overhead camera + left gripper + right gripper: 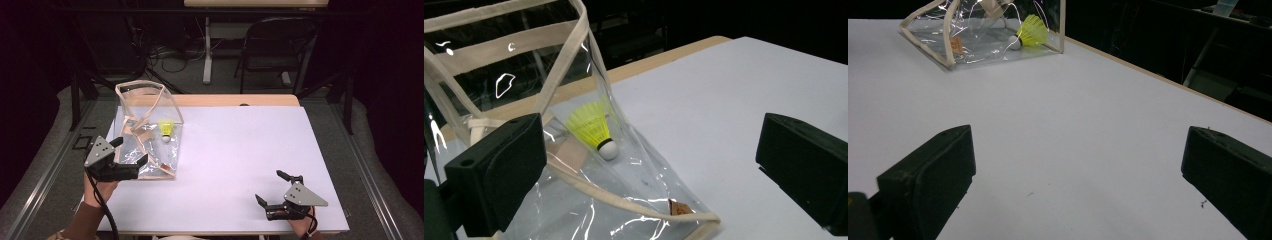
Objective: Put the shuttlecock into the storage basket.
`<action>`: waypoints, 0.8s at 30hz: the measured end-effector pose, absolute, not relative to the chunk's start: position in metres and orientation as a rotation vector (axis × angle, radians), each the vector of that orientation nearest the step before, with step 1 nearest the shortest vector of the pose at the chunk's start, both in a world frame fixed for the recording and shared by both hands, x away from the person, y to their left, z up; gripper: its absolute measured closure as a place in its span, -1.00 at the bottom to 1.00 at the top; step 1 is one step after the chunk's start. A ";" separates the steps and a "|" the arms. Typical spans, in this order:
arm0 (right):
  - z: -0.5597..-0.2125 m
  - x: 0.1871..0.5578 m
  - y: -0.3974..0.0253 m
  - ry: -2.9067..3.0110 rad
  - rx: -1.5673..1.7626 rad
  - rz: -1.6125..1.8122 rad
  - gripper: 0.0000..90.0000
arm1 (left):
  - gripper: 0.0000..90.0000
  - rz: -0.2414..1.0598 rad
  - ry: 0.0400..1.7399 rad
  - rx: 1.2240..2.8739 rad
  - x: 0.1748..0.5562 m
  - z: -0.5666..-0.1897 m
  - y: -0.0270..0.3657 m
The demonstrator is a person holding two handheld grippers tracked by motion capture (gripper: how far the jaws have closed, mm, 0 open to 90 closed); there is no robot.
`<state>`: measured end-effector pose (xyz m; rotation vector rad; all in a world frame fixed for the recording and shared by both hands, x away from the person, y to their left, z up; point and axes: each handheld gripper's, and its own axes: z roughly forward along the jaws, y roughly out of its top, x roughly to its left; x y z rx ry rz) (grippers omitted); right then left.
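— Black jaws of the left gripper (131, 150) are seen spread wide, nothing clamped between them. One jaw is placed against the clear bag (150, 132), the other over bare table beside it.

— And the bag's contents?

— A yellow shuttlecock (166, 129) is found inside, lying on the bag's lower wall, cork end toward the person. Tan trim and a strap are noted along the edges. The bag is slumped at the table's (240, 150) far left.

— The right gripper (275, 186)?

— It is held near the front right edge, well apart from the bag, jaws likewise parted and empty. White table surface is seen between them.

— Beyond the table?

— A folding chair (272, 45) is recorded.
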<state>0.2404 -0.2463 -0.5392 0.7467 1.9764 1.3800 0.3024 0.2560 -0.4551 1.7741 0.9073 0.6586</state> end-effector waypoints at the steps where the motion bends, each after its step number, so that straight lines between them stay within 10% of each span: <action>1: -0.539 0.240 -0.246 1.977 0.747 1.379 -0.99 | -1.00 0.656 0.907 1.775 0.302 -0.457 0.256; 24: -0.540 0.241 -0.246 1.978 0.741 1.379 -0.99 | -1.00 0.572 0.956 1.803 0.287 -0.516 0.258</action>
